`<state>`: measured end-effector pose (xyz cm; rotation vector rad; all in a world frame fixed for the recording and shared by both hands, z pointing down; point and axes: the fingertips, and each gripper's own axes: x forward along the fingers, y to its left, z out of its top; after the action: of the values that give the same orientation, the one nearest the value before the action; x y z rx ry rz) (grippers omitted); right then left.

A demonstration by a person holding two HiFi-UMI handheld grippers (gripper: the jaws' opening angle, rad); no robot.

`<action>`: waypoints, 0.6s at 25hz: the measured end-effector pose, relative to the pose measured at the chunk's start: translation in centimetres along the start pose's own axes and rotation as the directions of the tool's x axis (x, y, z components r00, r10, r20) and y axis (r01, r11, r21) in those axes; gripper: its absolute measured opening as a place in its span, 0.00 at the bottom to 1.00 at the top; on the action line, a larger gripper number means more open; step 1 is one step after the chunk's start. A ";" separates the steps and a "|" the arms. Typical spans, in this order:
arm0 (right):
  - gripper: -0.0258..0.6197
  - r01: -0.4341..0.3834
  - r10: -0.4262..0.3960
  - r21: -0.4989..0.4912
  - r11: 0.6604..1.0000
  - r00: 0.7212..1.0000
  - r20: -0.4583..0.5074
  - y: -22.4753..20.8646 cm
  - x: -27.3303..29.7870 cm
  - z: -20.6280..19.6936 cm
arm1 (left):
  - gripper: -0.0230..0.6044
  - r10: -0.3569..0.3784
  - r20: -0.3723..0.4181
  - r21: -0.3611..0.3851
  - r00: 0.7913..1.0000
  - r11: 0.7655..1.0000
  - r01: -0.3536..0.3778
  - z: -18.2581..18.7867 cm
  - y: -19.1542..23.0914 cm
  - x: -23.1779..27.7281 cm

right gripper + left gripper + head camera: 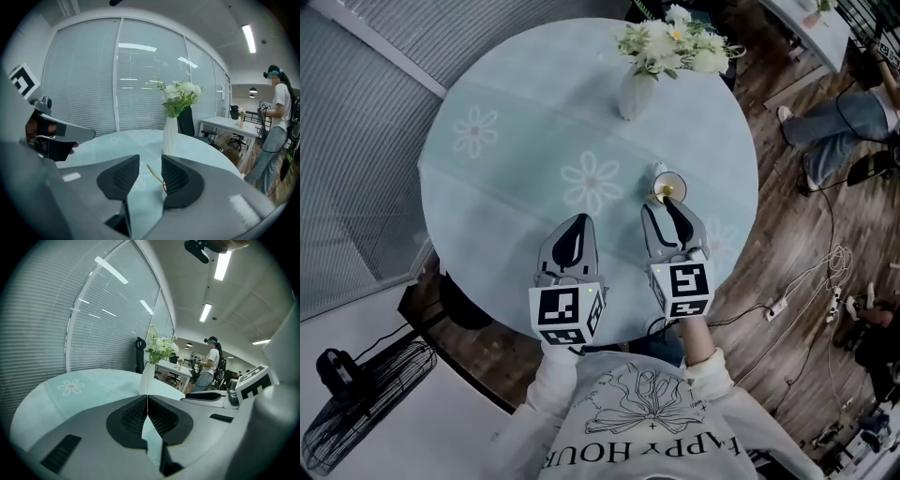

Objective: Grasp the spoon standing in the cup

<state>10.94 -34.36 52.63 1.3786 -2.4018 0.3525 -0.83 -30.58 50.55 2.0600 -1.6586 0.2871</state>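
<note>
A small white cup (661, 175) stands on the round table (516, 103), right of its middle, with a thin gold spoon (668, 191) leaning in it. My right gripper (664, 208) hovers just short of the cup, open. In the right gripper view the spoon's handle (154, 172) slants up in the gap between the jaws of the right gripper (150, 159) and touches neither pad. The right jaw hides most of the cup. My left gripper (578, 218) hangs over the table to the left, and in its own view the left gripper (147, 397) is shut and empty.
A white vase of white flowers (636, 92) stands at the table's far edge, beyond the cup. The table's near edge is under my wrists. A person (276, 126) stands by desks to the right. Cables and a power strip (778, 305) lie on the wooden floor, and a fan (356, 412) stands at the lower left.
</note>
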 end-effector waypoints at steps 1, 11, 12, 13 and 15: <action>0.28 0.000 0.000 -0.010 1.000 1.000 -0.004 0.0 0.3 -0.1 | 0.05 0.005 -0.004 -0.004 1.000 1.000 -0.005 -0.2 0.1 0.1; 0.28 -0.014 0.011 -0.046 0.999 0.998 -0.059 -0.5 2.6 -2.1 | 0.05 0.041 -0.032 -0.028 0.999 0.999 -0.042 -1.4 1.1 1.1; 0.28 -0.012 0.009 -0.047 0.999 0.998 -0.063 -0.6 2.7 -2.3 | 0.05 0.044 -0.034 -0.029 0.998 0.999 -0.045 -1.5 1.2 1.1; 0.28 -0.009 0.006 -0.048 0.999 0.998 -0.068 -0.7 2.9 -2.5 | 0.05 0.047 -0.036 -0.031 0.998 0.998 -0.048 -1.6 1.3 1.2; 0.28 -0.005 0.001 -0.049 0.999 0.997 -0.077 -0.8 3.2 -2.8 | 0.05 0.051 -0.041 -0.034 0.998 0.998 -0.052 -1.8 1.5 1.3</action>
<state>10.68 -36.20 56.53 1.3165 -2.3350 0.3385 -1.76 -31.06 53.01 1.9752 -1.6828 0.3128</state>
